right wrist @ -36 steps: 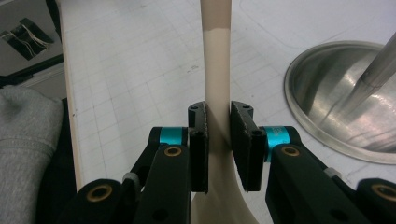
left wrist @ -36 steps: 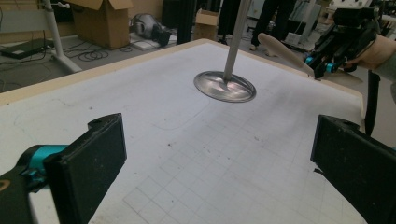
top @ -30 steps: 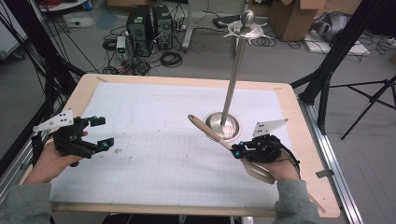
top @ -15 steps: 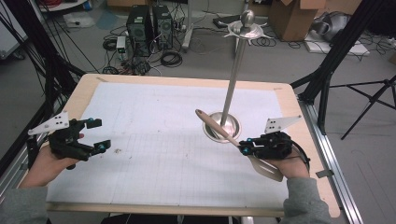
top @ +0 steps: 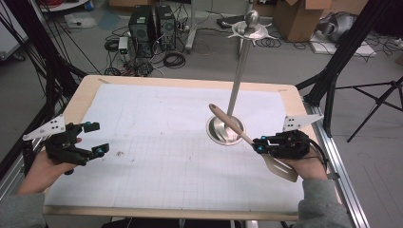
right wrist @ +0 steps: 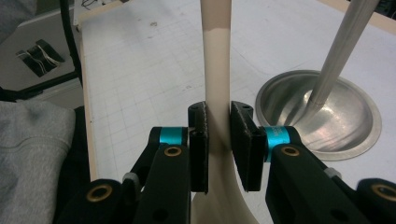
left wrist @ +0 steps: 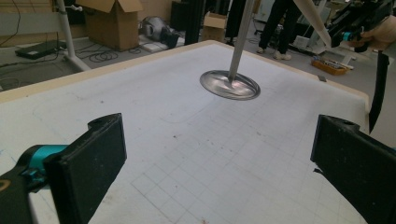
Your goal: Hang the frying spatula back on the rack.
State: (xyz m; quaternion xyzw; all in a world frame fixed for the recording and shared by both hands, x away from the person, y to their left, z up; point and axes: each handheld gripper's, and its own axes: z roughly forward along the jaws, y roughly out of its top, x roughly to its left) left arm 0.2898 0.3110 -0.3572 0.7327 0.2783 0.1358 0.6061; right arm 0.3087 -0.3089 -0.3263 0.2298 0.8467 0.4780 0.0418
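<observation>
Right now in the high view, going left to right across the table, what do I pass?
Left gripper, open → stand's round metal base → right gripper, shut on the spatula, whose handle slants back over the base.

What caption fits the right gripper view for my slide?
Right gripper clamps a beige spatula by its handle, beside the metal stand's round base on the gridded table mat.

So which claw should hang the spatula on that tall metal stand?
The right claw, probably. It is already shut on the spatula, close beside the stand. The left claw is open, holding nothing, far off at the table's other side.
</observation>
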